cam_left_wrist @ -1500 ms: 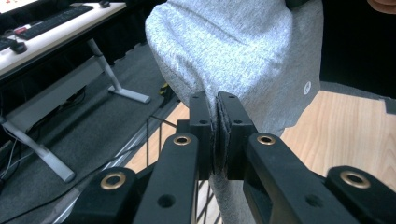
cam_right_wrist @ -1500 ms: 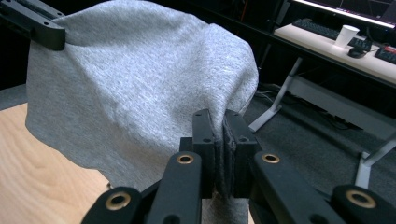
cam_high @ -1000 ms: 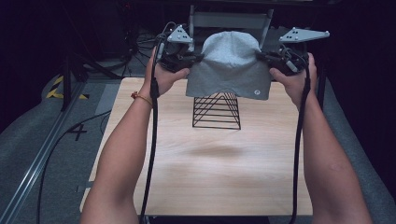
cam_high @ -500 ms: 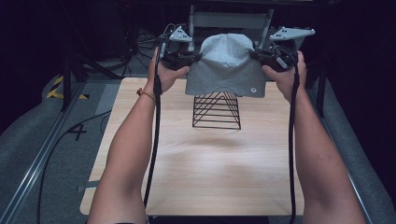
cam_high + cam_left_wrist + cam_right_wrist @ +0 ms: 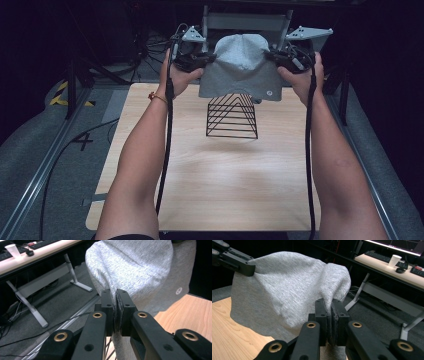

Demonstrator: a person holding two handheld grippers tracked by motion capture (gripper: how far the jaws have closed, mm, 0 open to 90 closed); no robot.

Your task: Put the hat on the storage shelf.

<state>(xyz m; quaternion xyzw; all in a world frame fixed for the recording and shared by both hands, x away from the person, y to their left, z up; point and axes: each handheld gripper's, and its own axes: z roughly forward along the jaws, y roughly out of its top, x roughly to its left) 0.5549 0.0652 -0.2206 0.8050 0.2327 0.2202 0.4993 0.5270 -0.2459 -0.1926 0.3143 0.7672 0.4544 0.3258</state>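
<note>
A grey knitted garment (image 5: 241,67) hangs in the air above the far part of the wooden table (image 5: 225,190), just over a black wire rack (image 5: 232,116). My left gripper (image 5: 210,59) is shut on the garment's left edge, and my right gripper (image 5: 271,56) is shut on its right edge. In the left gripper view the grey cloth (image 5: 135,272) is pinched between the black jaws of the left gripper (image 5: 116,293). In the right gripper view the right gripper (image 5: 330,303) clamps a fold of the cloth (image 5: 287,290), and the left gripper (image 5: 249,269) holds the far edge.
The wire rack stands at the table's far middle, below the cloth's lower hem. Behind the table are a metal frame (image 5: 247,20) and floor cables. A desk with a paper cup (image 5: 394,260) and keyboards stands off to the side.
Both hands have moved slightly inward and down with the garment, which now hangs a little closer over the rack. Both grips stay the same.
</note>
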